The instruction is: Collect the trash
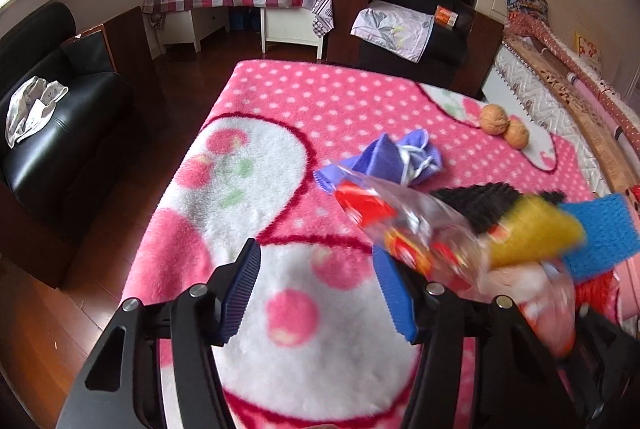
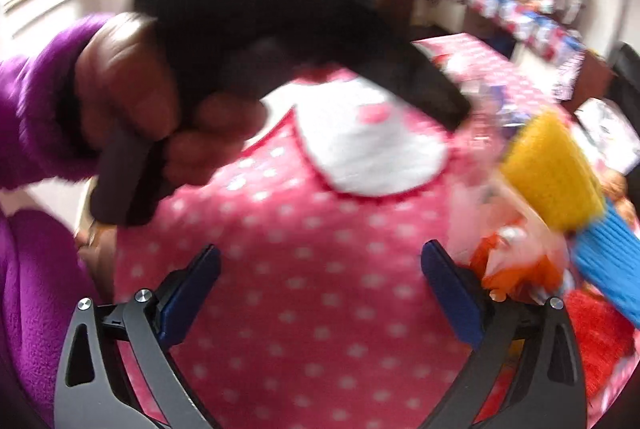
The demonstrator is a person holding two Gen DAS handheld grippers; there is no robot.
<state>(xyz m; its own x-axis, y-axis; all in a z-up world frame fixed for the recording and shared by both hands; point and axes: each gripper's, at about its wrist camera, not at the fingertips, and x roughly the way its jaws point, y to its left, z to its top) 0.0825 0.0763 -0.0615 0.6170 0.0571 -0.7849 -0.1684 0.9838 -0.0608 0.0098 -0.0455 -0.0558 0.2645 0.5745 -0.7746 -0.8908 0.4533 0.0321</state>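
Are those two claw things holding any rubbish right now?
No. The left gripper and right gripper both stand open with only the pink blanket between their fingers; the plastic wrapper lies beside them, ungripped.

Left gripper [image 1: 320,293]: jaws apart, nothing between the blue pads; tilted downward.
Left gripper from the right wrist view: blurred black body crossing the upper frame.
Left hand [image 2: 160,101]: wrapped around the black handle, fingers [image 2: 224,117] curled under it.
Sleeve [image 2: 36,101]: purple fleece, reaching to the wrist.
Right gripper [image 2: 320,293]: jaws spread wide, gap empty; tilted downward.
Right gripper pads: dark blue, ribbed.
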